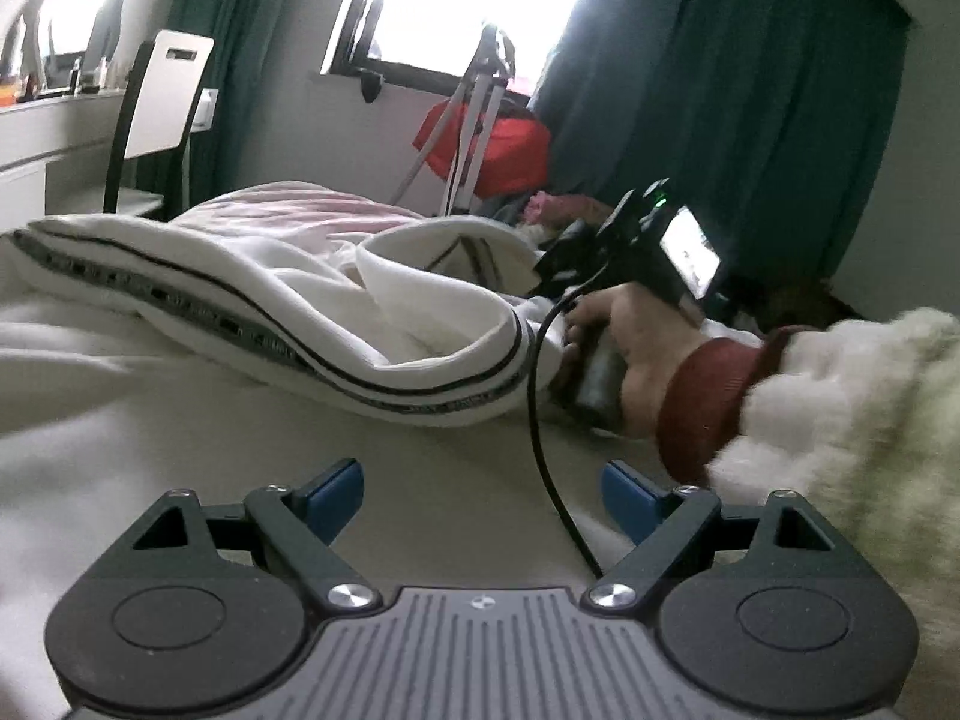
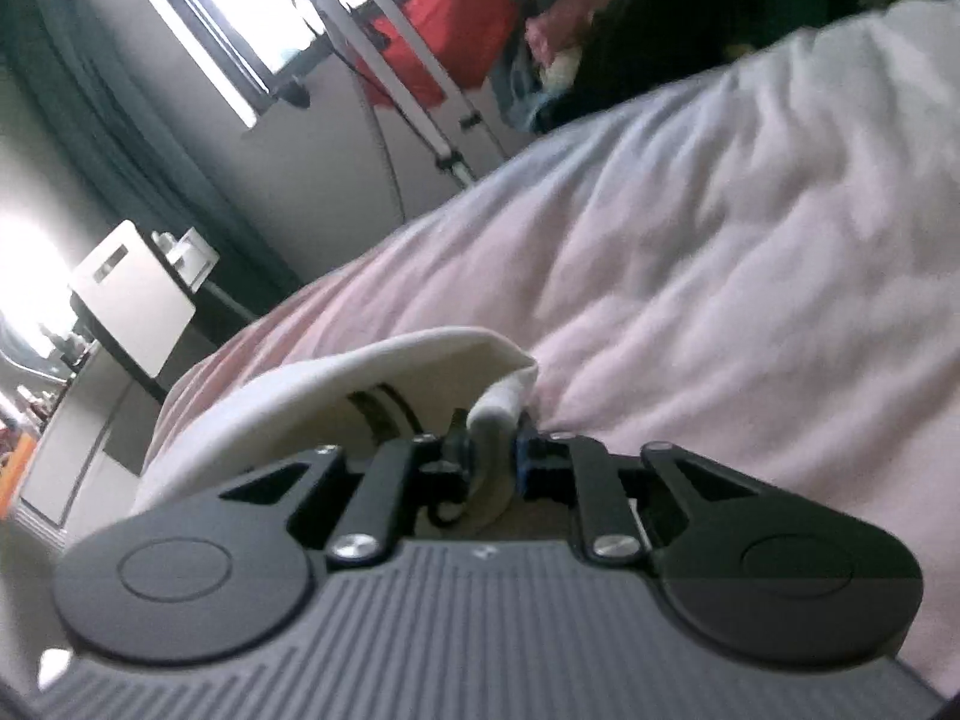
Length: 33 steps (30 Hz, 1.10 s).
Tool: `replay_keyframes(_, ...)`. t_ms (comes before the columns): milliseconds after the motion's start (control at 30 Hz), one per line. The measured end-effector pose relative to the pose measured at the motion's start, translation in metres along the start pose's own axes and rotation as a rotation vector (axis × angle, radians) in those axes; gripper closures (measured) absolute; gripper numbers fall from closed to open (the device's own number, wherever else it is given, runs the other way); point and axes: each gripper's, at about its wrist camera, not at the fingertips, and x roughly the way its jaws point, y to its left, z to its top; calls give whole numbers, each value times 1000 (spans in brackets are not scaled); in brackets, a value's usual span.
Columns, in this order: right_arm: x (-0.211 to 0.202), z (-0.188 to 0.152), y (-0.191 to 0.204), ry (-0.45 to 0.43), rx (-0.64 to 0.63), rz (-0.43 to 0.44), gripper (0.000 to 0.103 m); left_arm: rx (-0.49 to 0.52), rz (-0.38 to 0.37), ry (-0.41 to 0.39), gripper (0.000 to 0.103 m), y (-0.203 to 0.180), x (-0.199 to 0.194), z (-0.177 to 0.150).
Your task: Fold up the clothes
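A white garment (image 1: 288, 312) with a dark patterned stripe lies rumpled across the bed, one edge curled up. My left gripper (image 1: 483, 495) hovers open over bare sheet in front of it, nothing between its blue pads. In the left wrist view a hand (image 1: 630, 360) with a red cuff and fluffy white sleeve holds the right gripper's body at the garment's right end. In the right wrist view my right gripper (image 2: 493, 459) is shut on a bunched white edge of the garment (image 2: 336, 384), which arches up to the left.
A pale pink duvet (image 2: 690, 252) covers the bed beyond the garment. A white chair (image 1: 159, 108) stands by a desk at the left. A tripod (image 1: 474, 120) and a red bag (image 1: 498, 144) stand under the window, with dark green curtains (image 1: 720, 90) beside them.
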Motion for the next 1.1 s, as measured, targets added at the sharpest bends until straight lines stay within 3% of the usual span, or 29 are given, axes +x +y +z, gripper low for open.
replay_keyframes(133,-46,9,-11,-105,-55,-64,90,25,20,-22,15,-2,-5,-2)
replay_keyframes(300,-119,49,-62,-196,-122,-214,90,113,32,-31,15,-19,-6,-10)
replay_keyframes(433,-183,84,-106,-224,-252,-385,91,163,8,-29,15,-36,-9,-18)
replay_keyframes(600,-254,120,-144,-277,-310,-482,91,215,8,-22,15,-51,-7,-27)
replay_keyframes(633,-268,125,-147,-293,-304,-471,91,215,13,-15,15,-52,-6,-29)
replay_keyframes(767,-331,133,-143,-383,-194,-293,92,192,18,-3,15,-53,-8,-31)
replay_keyframes(867,-357,137,-140,-347,-175,-285,92,183,15,-8,15,-55,-10,-28)
replay_keyframes(1000,-357,146,-156,-314,-151,-326,91,192,12,-14,15,-57,-12,-30)
replay_keyframes(1100,-325,149,-177,-301,-114,-404,91,180,12,-1,15,-55,-9,-31)
